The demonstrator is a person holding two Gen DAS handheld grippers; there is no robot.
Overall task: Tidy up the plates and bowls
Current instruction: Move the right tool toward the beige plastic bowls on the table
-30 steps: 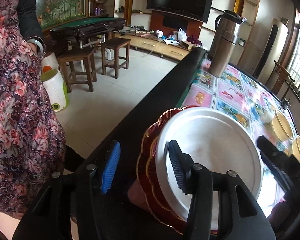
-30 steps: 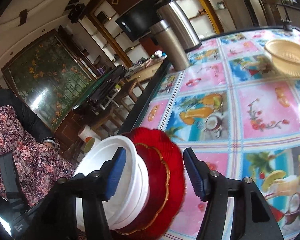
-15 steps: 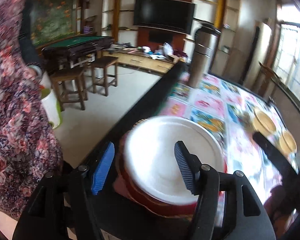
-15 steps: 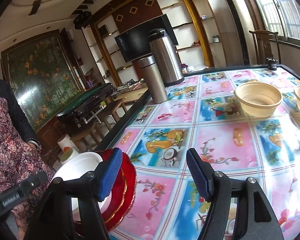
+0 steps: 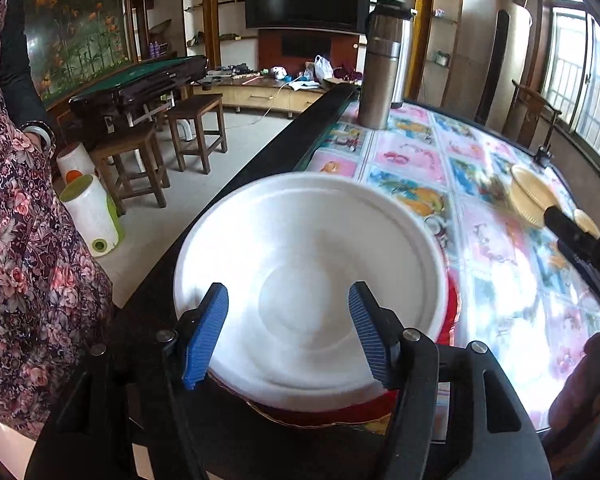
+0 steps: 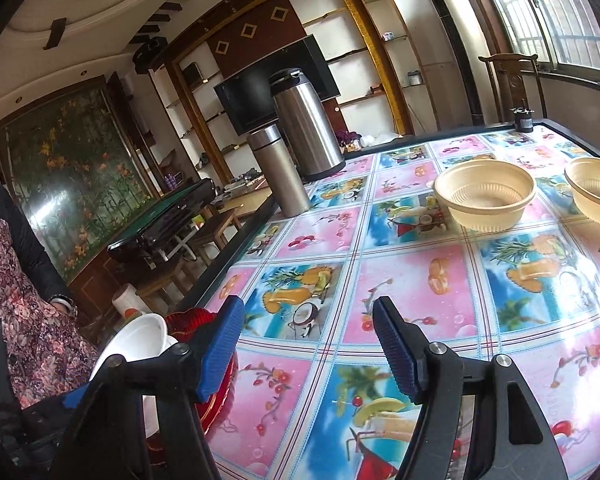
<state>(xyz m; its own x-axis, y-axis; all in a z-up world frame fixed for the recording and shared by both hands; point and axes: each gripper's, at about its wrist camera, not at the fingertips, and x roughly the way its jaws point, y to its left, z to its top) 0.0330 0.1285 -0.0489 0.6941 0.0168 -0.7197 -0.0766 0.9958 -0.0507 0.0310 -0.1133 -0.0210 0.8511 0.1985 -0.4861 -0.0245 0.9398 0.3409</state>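
A second ago the white plate (image 5: 308, 280) stood tilted beside the left gripper (image 5: 288, 336); now it lies flat on the red plates (image 5: 452, 308) at the near edge of the table (image 5: 492, 240), and the right gripper (image 6: 308, 344) has swung toward the two cream bowls (image 6: 486, 196) farther off. Both tongs gape wide, holding nothing. The white plate looks like light foam (easily dented, I judge), best pinched at its rim; the ribbed bowls seem thin and flexible, so take them by the lip
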